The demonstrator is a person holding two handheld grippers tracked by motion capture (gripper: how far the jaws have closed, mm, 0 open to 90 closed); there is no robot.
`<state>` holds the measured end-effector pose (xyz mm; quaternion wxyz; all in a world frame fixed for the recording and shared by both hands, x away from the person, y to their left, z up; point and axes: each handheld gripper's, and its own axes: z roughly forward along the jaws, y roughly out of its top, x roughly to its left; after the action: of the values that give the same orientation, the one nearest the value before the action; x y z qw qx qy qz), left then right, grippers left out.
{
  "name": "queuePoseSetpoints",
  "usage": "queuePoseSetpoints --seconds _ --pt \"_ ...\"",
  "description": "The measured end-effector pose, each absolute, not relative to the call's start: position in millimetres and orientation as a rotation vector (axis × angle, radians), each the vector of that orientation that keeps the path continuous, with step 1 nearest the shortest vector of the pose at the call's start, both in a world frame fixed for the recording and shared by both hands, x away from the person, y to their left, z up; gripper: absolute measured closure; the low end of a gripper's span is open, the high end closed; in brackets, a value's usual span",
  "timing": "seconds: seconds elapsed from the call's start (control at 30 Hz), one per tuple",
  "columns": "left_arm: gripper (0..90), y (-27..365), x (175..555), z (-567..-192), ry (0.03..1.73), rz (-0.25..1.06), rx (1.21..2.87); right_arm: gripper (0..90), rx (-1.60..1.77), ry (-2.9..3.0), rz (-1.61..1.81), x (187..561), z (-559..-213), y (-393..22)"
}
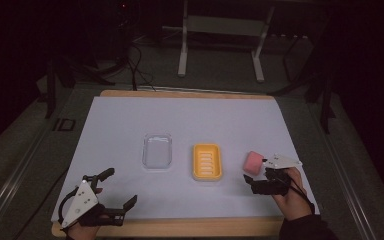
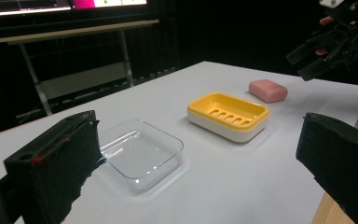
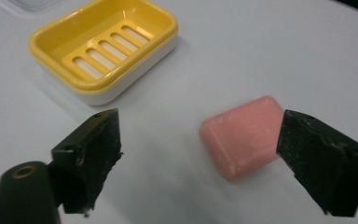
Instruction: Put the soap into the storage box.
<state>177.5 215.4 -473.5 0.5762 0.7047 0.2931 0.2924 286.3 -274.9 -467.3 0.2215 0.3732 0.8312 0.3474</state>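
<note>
High view: left gripper point(image 1: 118, 186) wide open at table's point(image 1: 120, 120) near-left corner; right gripper point(image 1: 254, 175) beside pink soap point(image 1: 253, 162).
Left gripper view: clear tray point(image 2: 140, 152), yellow soap dish point(image 2: 227, 115), soap on table.
Right gripper view: jaws wide, soap lying between them, ungripped.

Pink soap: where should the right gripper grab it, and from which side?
Grip the pink soap across its short width, on the two long flat sides, coming down from above. It lies flat on the table; the open right gripper already brackets it, slightly off-centre.
</note>
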Motion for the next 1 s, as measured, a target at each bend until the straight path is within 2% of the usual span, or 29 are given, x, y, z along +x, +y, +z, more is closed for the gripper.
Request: queuePoseSetpoints --seconds 0.23,0.5,0.83,1.0 --pt "0.4 213 178 -474 0.687 0.688 1.664 12.1 1.225 2.426 0.941 289 -469 -274" --pt "0.4 214 178 -474 0.693 0.693 1.666 12.4 1.34 2.419 0.755 294 -468 -269" --pt "0.4 214 177 -474 0.693 0.695 1.669 14.7 1.654 2.455 0.379 295 -477 -261" --pt "0.4 214 178 -474 0.693 0.698 1.675 14.8 1.707 2.483 0.368 297 -477 -260"
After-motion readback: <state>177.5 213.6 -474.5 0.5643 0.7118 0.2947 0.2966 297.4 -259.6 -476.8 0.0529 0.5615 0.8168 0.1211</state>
